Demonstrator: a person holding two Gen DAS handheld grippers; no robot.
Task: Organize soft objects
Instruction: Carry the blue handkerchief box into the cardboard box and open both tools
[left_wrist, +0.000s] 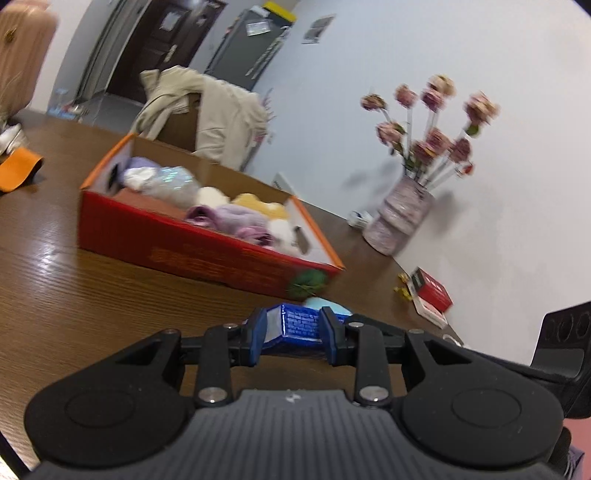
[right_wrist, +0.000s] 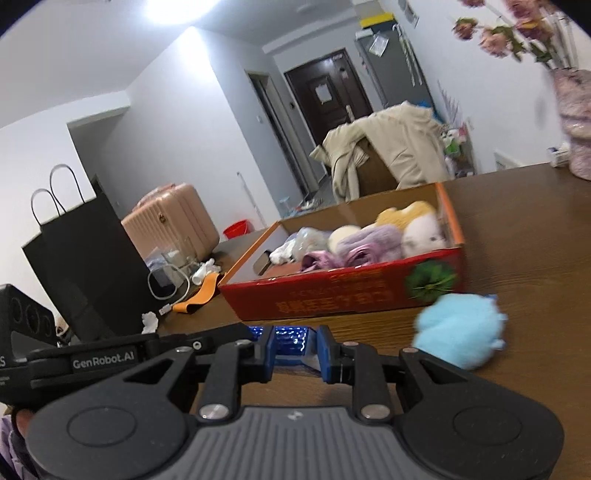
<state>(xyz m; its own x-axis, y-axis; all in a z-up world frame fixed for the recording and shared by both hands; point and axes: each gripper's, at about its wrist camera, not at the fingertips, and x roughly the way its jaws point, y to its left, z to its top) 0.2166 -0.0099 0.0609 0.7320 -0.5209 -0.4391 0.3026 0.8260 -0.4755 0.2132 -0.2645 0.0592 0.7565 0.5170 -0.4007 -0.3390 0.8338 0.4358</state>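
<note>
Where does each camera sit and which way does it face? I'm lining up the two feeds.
Left wrist: rides on the left gripper, looking along its fingers over the wooden table to the red box and flower vase; it holds a blue packet.
Right wrist: rides on the right gripper, facing the same box with a light blue plush beside it; the other gripper's body shows at left.
Shared: box, table, vase, beige coat, dark door.
</note>
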